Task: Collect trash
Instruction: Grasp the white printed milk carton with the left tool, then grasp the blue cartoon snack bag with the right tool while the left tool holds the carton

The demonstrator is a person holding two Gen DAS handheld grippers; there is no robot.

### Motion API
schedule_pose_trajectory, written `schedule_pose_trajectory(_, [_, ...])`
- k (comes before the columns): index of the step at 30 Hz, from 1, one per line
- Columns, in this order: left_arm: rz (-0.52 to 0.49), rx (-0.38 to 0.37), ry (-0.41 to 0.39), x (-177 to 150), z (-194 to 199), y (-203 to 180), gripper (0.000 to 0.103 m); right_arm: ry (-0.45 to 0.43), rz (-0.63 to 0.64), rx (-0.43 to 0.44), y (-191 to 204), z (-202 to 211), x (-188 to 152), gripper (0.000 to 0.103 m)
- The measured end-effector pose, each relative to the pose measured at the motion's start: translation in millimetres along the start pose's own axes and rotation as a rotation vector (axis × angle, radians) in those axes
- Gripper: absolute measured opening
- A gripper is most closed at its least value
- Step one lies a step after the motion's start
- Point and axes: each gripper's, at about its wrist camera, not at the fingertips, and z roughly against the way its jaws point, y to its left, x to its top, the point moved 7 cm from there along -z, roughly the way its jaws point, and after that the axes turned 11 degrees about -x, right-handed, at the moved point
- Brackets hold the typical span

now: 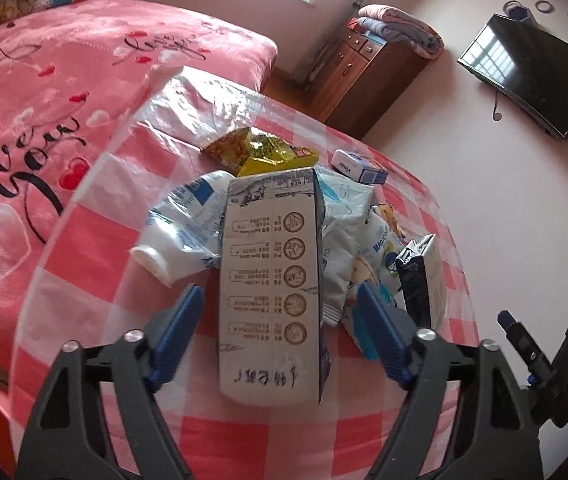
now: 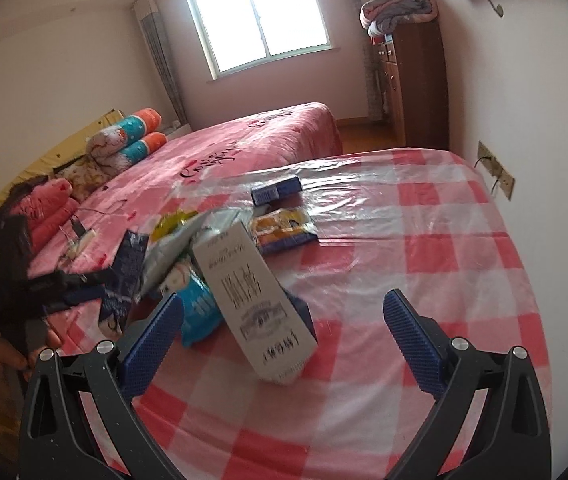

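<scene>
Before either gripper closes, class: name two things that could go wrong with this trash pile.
The open left gripper straddles the tall grey carton, which leans on loose wrappers; squeezing may tip it. The clear plastic sheet over the checked tablecloth looks slick, so the small blue box could slide away.

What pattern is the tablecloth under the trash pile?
Pink-and-white checks under a clear plastic cover; the tablecloth shows best in the right wrist view.

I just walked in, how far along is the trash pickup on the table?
Nothing looks collected yet. The left gripper is open astride the tall milk carton, not clamped; the right gripper is open and holds nothing. Still on the checked tablecloth: yellow snack bag, small blue box, crumpled white bottle, other wrappers.
</scene>
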Motion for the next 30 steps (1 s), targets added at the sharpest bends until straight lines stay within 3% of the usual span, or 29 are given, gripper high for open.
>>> schedule_pose_trajectory(4, [0.009, 0.01, 0.008, 1, -13, 1, 0.073, 0.01, -0.018, 0.019, -3, -11, 12, 0.098])
schedule_pose_trajectory(7, [0.016, 0.031, 0.007, 1, -17, 5, 0.064, 0.016, -0.01, 0.037, 0, -18, 17, 0.096])
schedule_pose_trajectory(9, [0.027, 0.024, -0.01, 1, -16, 6, 0.064, 0.025, -0.008, 0.044, 1, -26, 21, 0.08])
schedule_pose_trajectory(13, [0.037, 0.02, -0.031, -1, -13, 8, 0.063, 0.069, -0.04, 0.072, 2, -46, 29, 0.079])
schedule_pose_trajectory(18, [0.046, 0.004, -0.052, -5, -10, 8, 0.062, 0.063, -0.061, 0.123, 13, -47, 31, 0.079])
schedule_pose_trajectory(25, [0.047, -0.036, -0.087, -9, 9, 7, 0.062, 0.013, 0.047, 0.196, 60, -23, 15, 0.079])
schedule_pose_trajectory(30, [0.046, -0.052, -0.109, -12, 25, 6, 0.062, 0.027, 0.184, 0.243, 103, -20, -4, 0.079])
